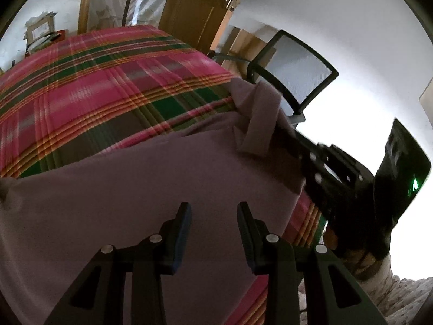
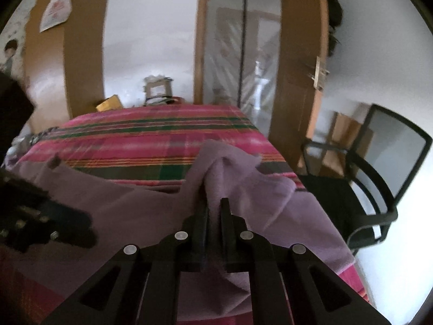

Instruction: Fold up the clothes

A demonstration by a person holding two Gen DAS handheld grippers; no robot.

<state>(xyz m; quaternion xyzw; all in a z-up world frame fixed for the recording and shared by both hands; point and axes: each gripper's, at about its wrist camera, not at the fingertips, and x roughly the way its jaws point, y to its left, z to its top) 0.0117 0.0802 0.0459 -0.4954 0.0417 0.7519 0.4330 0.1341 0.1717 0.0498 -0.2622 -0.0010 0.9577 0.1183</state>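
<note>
One garment (image 1: 140, 189) is all we have in hand so far, a mauve piece of clothing spread across the near end of the bed (image 1: 94, 86), over its pink and green plaid cover. Most of it lies flat and open, so we judge the folding barely begun: no clean fold line shows anywhere, only a rumpled flap at the far right corner by the mesh chair (image 1: 295, 73).

Our right gripper (image 2: 213, 211) is clamped narrow on that corner, with a ridge of fabric pinched between its fingers and bunching up just ahead of them. Our left gripper (image 1: 213, 216) hangs over the middle of the cloth with its jaws standing apart and nothing between them; we see no fabric caught on its blue pads (image 1: 184, 227).

What is left, as we read it, is nearly everything: carrying the pinched corner across the body of the garment, laying it down square, smoothing it, then repeating from the other side. Whether other clothes wait elsewhere we cannot tell.
</note>
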